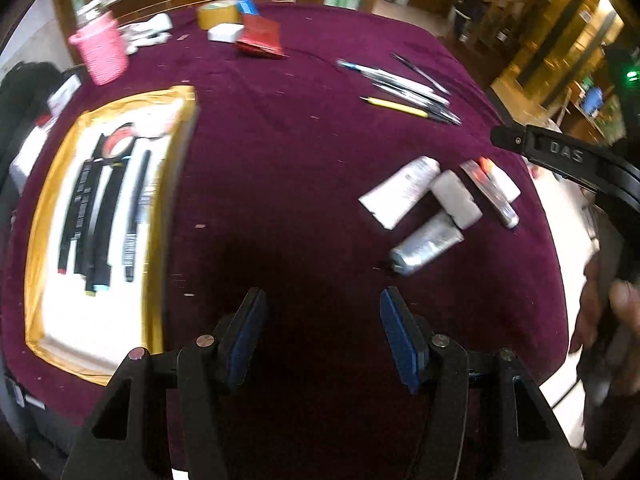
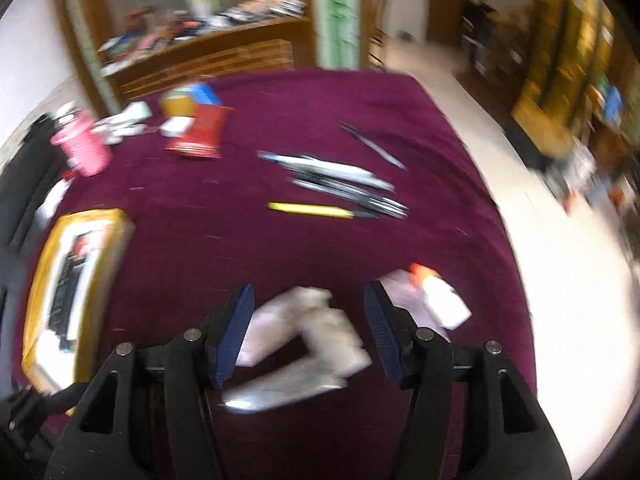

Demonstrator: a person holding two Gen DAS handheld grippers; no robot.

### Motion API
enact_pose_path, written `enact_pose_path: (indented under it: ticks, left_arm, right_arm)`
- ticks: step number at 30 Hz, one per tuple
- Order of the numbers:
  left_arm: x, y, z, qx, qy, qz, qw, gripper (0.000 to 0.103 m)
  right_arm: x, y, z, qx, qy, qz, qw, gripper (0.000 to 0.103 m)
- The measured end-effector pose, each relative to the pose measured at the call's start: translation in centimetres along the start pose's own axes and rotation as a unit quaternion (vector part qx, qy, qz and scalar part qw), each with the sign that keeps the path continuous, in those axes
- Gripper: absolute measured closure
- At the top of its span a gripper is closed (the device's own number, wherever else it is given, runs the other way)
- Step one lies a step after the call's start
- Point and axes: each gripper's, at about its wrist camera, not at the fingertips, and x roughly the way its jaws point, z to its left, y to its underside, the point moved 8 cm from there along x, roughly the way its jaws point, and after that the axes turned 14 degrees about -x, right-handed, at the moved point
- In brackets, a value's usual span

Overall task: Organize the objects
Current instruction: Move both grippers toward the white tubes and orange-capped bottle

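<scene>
My left gripper (image 1: 323, 334) hangs above the maroon tablecloth (image 1: 280, 152) with its blue pads wide apart, and nothing is between them. To my left lies a gold-edged tray (image 1: 154, 216) with black pens (image 1: 104, 216) resting side by side on its white bottom. Ahead and to my right is a small heap of tubes: a white tube (image 1: 400, 190), a silver tube (image 1: 426, 244) and a pale small one (image 1: 456, 198) that lies across them. Farther off a row of loose pens (image 1: 404, 88) is on the cloth, with a yellow pen (image 1: 396, 107) nearest to me. A pink basket (image 1: 102, 50) stands at the far left corner, and a roll of tape (image 1: 218, 14) and a red packet (image 1: 260, 36) stand near the far edge.

My right gripper (image 2: 309, 330) is also wide open and holds nothing. It is over the same heap of tubes (image 2: 304, 332); the picture is blurred, so I cannot say if the pads touch them. A white bottle with an orange cap (image 2: 442, 300) lies just right of my right finger.
</scene>
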Motion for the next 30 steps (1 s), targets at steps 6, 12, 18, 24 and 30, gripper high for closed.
enact_pose_path:
  ticks: [6,12,18,24,30]
  left_arm:
    - [1.0,0.7,-2.1,0.007,-0.002,0.018,0.9998,0.050]
    - [1.3,0.6,-3.7,0.020,-0.010,0.018,0.9996,0.050]
    - [1.7,0.6,-5.0,0.029,-0.012,0.020,0.9993,0.050]
    - [1.8,0.6,-5.4,0.027,-0.015,0.021,0.9993,0.050]
    - [2.0,0.7,-5.3,0.024,-0.018,0.023,0.9993,0.050]
  right_arm:
    - [1.8,3.1,-8.1,0.074,0.028,0.036,0.996,0.047]
    - [2.2,4.1,-9.8,0.089,0.017,0.042,0.995,0.047]
    - [2.5,4.2,-10.0,0.081,0.007,0.040,0.996,0.047]
    - [3.0,4.3,-10.2,0.082,0.002,0.043,0.996,0.047]
    - [3.2,4.2,-10.0,0.078,-0.002,0.043,0.996,0.047]
